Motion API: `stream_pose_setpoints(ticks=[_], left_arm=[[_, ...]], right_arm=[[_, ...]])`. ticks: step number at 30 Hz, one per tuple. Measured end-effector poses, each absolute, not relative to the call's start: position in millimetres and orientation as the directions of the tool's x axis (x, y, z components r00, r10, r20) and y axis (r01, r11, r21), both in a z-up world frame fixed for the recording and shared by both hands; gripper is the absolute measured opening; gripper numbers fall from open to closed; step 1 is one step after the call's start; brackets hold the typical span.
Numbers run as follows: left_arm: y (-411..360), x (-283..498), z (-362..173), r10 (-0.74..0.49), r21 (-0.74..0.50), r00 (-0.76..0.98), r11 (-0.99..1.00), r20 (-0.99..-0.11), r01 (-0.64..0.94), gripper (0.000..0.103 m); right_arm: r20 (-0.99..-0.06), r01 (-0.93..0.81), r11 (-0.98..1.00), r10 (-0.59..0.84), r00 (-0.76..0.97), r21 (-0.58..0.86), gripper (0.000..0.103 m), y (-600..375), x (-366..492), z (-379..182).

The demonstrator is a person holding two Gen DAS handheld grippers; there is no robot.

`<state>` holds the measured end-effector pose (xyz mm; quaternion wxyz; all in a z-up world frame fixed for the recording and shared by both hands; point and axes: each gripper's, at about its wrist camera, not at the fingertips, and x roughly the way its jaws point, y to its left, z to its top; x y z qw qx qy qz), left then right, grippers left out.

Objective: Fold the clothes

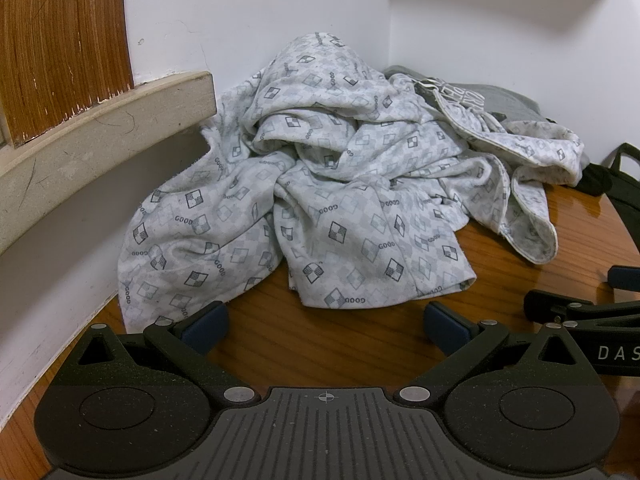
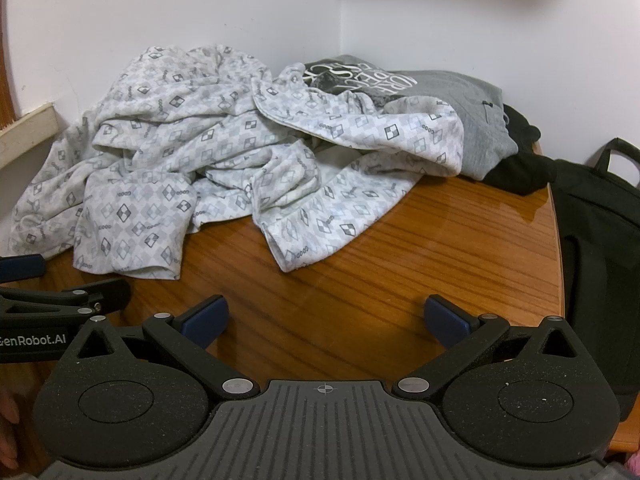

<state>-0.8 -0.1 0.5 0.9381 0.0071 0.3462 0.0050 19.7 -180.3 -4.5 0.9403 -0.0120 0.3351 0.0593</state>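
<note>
Item: crumpled patterned garment [image 1: 320, 184] heaped at the wooden table's [image 2: 420, 264] back corner, half burying a grey sweatshirt [image 2: 460, 96] whose print I can't read. My left gripper [image 1: 326, 326] and right gripper [image 2: 326, 320] both gape wide, holding nothing. Black bag [image 2: 600, 240] cut off at right.

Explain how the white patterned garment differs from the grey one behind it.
The white patterned garment is crumpled and spread forward over the table; the grey garment sits compact in the corner. The white one carries small checked diamonds; the grey one is plain with large lettering. Both remain unfolded.

Crumpled patterned garment [image 2: 224, 152] on wooden table [image 2: 440, 248], right gripper [image 2: 326, 320] fingers [image 2: 206, 317] apart, empty.
</note>
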Motion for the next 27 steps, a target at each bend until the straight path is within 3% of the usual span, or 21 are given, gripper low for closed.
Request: stream_pose_setpoints(ticks=[27], left_arm=[[0.4,-2.5,0.4,0.027,0.017,0.76,1.0,-0.649,-0.021,0.103]], right_arm=[[-0.631,-0.113,0.993,0.098,0.769,0.016,0.103,-178.6,22.3,-5.4]])
